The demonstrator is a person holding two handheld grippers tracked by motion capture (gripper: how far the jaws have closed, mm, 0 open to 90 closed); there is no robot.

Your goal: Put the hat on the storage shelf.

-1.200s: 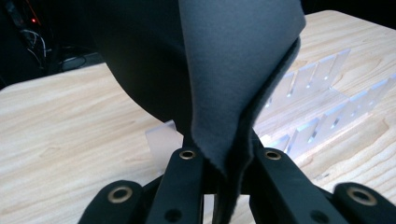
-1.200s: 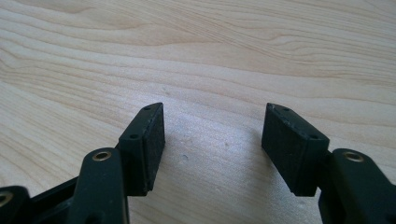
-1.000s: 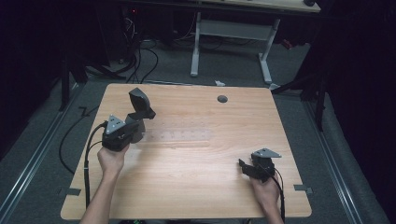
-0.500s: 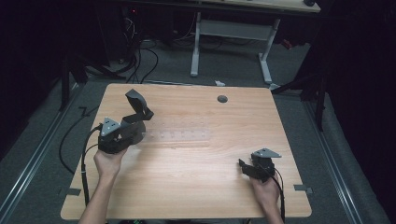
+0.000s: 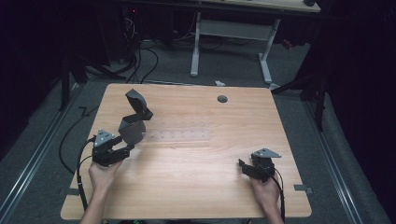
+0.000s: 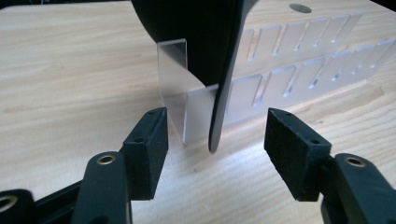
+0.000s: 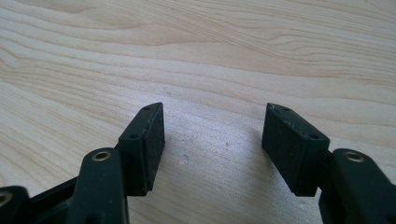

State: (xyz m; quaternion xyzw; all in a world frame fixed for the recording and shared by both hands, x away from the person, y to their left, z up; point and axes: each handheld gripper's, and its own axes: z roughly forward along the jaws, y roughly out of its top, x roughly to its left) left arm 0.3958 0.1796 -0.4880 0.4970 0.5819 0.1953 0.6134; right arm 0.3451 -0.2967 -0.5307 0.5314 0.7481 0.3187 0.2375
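Pale wooden bench (image 5: 196, 163): I'm spreading my left gripper (image 6: 212, 135), its jaws just opening off the dark grey folded plastic piece (image 5: 133, 119), now slotted into the clear slotted rack (image 5: 175, 136); right gripper (image 7: 212, 140) spread, idle.

From overhead on my side, the high view looks forward and down across the whole wooden table (image 5: 196, 182), far enough back to take in the floor around it. My left gripper (image 6: 212, 133) carries a camera low and close to the tabletop, looking along its jaws at a clear slotted rack (image 6: 299, 70), which the high view shares. My right gripper (image 7: 212, 135) carries another, tipped down close on bare wood.
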